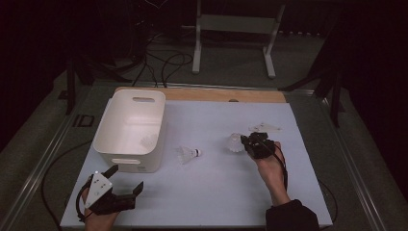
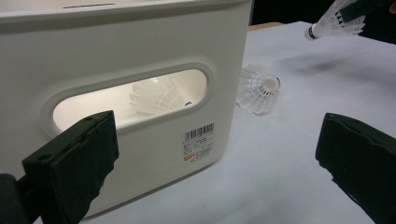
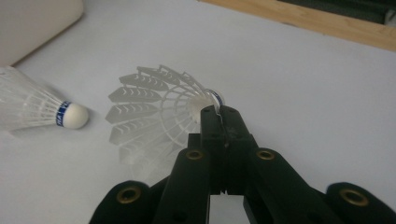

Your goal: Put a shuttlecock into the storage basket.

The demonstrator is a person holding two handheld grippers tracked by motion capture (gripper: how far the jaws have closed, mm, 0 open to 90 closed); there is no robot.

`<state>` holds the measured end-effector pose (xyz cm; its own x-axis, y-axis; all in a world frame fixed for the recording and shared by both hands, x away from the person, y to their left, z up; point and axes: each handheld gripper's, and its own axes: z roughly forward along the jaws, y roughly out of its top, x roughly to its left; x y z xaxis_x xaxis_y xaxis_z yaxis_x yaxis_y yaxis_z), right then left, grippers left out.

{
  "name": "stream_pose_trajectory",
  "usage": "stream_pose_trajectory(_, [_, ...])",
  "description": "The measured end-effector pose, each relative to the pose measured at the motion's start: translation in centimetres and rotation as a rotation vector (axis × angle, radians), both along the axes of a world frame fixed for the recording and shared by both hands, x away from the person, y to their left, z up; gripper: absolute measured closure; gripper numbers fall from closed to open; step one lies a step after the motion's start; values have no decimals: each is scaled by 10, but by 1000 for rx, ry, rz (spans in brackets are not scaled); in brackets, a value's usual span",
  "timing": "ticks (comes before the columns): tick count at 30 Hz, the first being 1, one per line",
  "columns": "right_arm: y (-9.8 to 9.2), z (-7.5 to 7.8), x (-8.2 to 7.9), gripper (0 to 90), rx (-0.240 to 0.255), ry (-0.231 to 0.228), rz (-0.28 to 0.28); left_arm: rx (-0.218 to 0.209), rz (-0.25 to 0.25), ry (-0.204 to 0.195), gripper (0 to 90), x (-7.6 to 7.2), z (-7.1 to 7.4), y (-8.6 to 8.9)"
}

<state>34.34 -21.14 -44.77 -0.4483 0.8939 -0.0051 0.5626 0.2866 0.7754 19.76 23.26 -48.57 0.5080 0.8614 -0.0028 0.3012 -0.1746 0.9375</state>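
My right gripper (image 1: 251, 143) is shut on a white shuttlecock (image 1: 235, 143), which hangs a little above the white table cover. In the right gripper view the jaw tips (image 3: 218, 116) pinch the shuttlecock (image 3: 159, 112) beside its blue-banded cork. Another shuttlecock (image 1: 187, 154) lies on the cover between the gripper and the white bin (image 1: 111, 144). One more shuttlecock (image 1: 146, 142) rests inside the bin and shows through its handle slot (image 2: 154, 95). My left gripper (image 1: 126, 180) stands open near the bin's front corner, jaws wide apart (image 2: 217, 135) with nothing between them.
More white shuttlecocks (image 1: 265, 127) lie beyond the right gripper. A wooden strip (image 1: 226, 95) runs along the table's far edge. Cables and a white stand (image 1: 235, 29) are on the floor behind. The lying shuttlecock (image 2: 259, 88) sits just past the bin's corner.
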Motion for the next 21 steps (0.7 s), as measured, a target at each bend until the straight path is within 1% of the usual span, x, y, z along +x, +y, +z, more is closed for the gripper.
stream_pose_trajectory(6, [4, 7, -2, 896, 15, -9, 10, 0, 0, 0, 0, 0, 0, 0])
stream_pose_trajectory(13, [6, 11, -4, 896, 23, -9, 18, 1, 0, -1, 0, 0, 0, 0])
stream_pose_trajectory(17, [7, 14, -5, 896, 33, -16, 23, 1, 0, -1, 0, 0, 0, 0])
stream_pose_trajectory(21, [9, 17, -7, 896, 33, -23, 27, 1, 0, -1, 0, 0, 0, 0])
